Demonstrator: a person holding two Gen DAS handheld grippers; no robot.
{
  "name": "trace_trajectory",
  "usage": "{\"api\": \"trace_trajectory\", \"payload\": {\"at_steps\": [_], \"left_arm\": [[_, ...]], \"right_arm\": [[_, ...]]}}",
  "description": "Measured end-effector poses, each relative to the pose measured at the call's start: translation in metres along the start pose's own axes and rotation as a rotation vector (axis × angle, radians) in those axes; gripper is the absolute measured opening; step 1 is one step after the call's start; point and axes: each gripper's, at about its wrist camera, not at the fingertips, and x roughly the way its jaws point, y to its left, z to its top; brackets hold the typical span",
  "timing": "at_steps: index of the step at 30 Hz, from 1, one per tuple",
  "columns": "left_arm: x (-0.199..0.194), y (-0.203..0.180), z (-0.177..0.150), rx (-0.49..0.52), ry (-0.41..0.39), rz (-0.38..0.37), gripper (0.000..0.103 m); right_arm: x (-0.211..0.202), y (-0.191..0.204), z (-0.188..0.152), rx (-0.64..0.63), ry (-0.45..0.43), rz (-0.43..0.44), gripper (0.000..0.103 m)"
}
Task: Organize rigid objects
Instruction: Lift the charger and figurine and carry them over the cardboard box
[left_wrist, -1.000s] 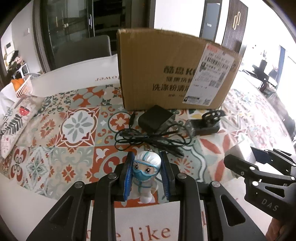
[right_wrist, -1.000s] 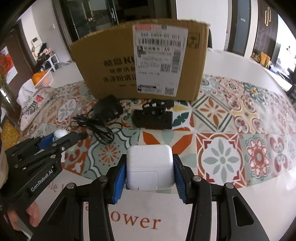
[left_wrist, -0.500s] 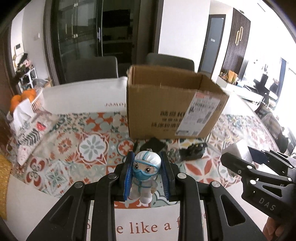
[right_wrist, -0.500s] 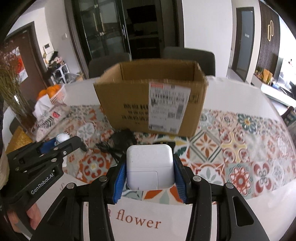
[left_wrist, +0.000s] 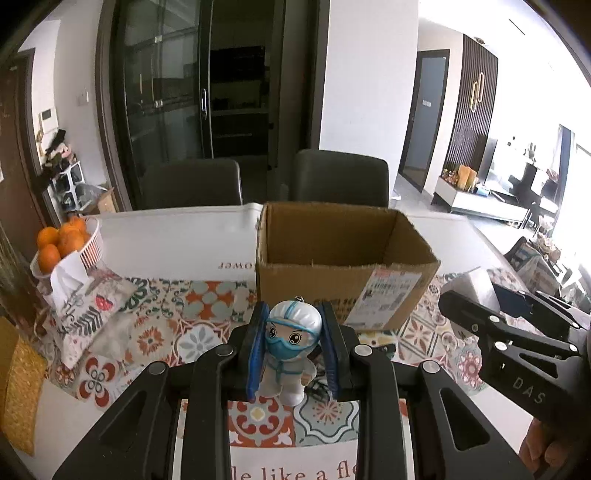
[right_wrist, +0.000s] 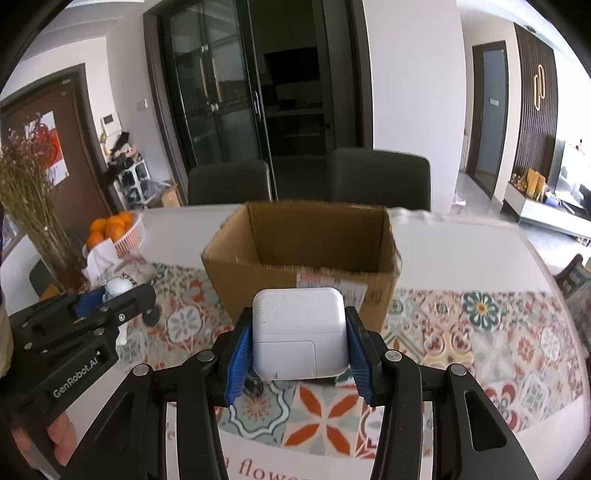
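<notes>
1. While both grippers hang above the near edge of the table (right_wrist: 461, 236), the open cardboard box (right_wrist: 306, 258) lies straight ahead of and below each set of jaws, standing on the patterned runner (right_wrist: 480, 332) toward the table's far edge; its mouth faces up and, from what shows of its walls, it looks empty.
2. Left gripper (left_wrist: 294, 345): jaws narrow, blue pads clamped on either side of the little figurine (left_wrist: 291, 343) in white suit, blue mask and goggles. It stands upright between them, long axis vertical, with a keyring loop on top.
3. Right gripper (right_wrist: 300, 341): jaws set wider, pressed against the two side faces of the white charger block (right_wrist: 300, 332), a squarish, rounded thing held with a broad face toward the camera.
4. Neither hand looks clearly nearer; the box's near wall sits just beyond both loads. I judge the next move to be a carry forward over that wall, then a release inside.
5. Readable writing: "GenRobot.AI" on the left gripper's body in the right wrist view, "DAS" on the right gripper's body in the left wrist view. The table cover shows "flower" at the near edge and, upside down, "ower" at the far edge. The box's shipping label (left_wrist: 391, 295) is too small to read.
</notes>
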Motion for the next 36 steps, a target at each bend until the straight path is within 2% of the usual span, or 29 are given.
{"api": "trace_trajectory", "payload": {"at_steps": [11,21,30,36], "left_arm": [[0.000,-0.008,0.044,0.033,-0.067,-0.022,0.028],[0.020,-0.020,0.086,0.076,-0.083,-0.064,0.028],[0.052,-0.027,0.117,0.092,-0.042,-0.088,0.028],[0.081,-0.028,0.131,0.100,0.025,-0.108,0.028]], "right_arm": [[-0.005,-0.004,0.041,-0.024,-0.066,-0.002,0.047],[0.001,-0.016,0.076,-0.039,-0.102,-0.045,0.047],[0.020,-0.029,0.103,-0.042,-0.079,-0.062,0.047],[0.046,-0.037,0.119,-0.053,-0.013,-0.061,0.047]]}}
